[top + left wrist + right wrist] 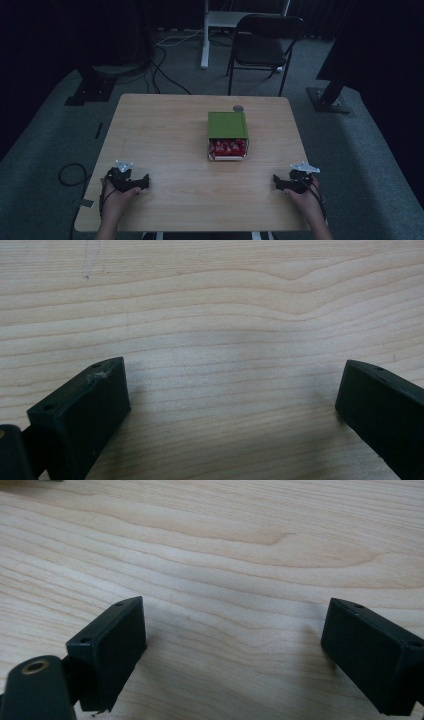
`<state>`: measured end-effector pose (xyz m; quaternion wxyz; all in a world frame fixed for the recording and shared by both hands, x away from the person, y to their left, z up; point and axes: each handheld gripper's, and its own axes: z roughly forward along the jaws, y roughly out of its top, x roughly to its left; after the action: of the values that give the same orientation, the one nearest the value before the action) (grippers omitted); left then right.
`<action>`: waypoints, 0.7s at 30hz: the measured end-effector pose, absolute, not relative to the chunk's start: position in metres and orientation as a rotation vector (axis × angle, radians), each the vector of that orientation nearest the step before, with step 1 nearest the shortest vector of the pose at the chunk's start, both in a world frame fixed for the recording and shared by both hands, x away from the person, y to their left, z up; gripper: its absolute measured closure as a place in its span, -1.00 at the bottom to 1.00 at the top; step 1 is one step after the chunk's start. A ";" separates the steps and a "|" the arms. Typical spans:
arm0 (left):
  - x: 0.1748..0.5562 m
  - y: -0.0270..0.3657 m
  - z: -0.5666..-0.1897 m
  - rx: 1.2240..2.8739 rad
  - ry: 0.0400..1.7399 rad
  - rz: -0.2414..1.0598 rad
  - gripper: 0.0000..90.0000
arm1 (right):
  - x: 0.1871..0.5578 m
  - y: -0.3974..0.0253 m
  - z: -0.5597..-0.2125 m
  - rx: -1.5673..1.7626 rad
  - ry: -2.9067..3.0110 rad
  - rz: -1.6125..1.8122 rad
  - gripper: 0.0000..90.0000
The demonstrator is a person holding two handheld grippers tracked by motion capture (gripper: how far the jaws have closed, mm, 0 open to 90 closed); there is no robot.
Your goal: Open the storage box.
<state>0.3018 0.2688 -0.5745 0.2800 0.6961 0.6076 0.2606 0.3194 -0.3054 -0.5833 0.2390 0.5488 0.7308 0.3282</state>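
A green-lidded box (227,125) stands at the middle of the wooden table (165,135), its near end showing red packets (227,148) inside. My left gripper (142,181) rests low at the table's front left, held by a hand, and its jaws stand wide apart over bare wood (232,382). At the front right, my right gripper (277,182) sits the same way, open with only wood grain (235,625) between its fingers. Both grippers are well apart from the box.
A small grey round thing (238,107) lies just behind the box. Beyond the table stand a dark folding chair (265,40), a white desk leg (205,35), black stand bases (327,97) and cables (165,75) on the carpet.
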 end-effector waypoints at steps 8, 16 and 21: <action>0.302 0.268 -0.574 1.887 1.601 0.690 -0.96 | 0.319 -0.305 -0.583 1.503 2.001 0.899 -0.77; 0.301 0.255 -0.569 1.926 1.504 0.684 -0.88 | 0.319 -0.305 -0.583 1.503 2.000 0.899 -0.77; 0.302 0.241 -0.567 1.975 1.443 0.692 -0.88 | 0.319 -0.306 -0.583 1.503 2.001 0.899 -0.77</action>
<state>0.3019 0.2412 -0.5672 0.2952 0.7424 0.5423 0.2599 0.3194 -0.3055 -0.5833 0.2391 0.5490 0.7306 0.3282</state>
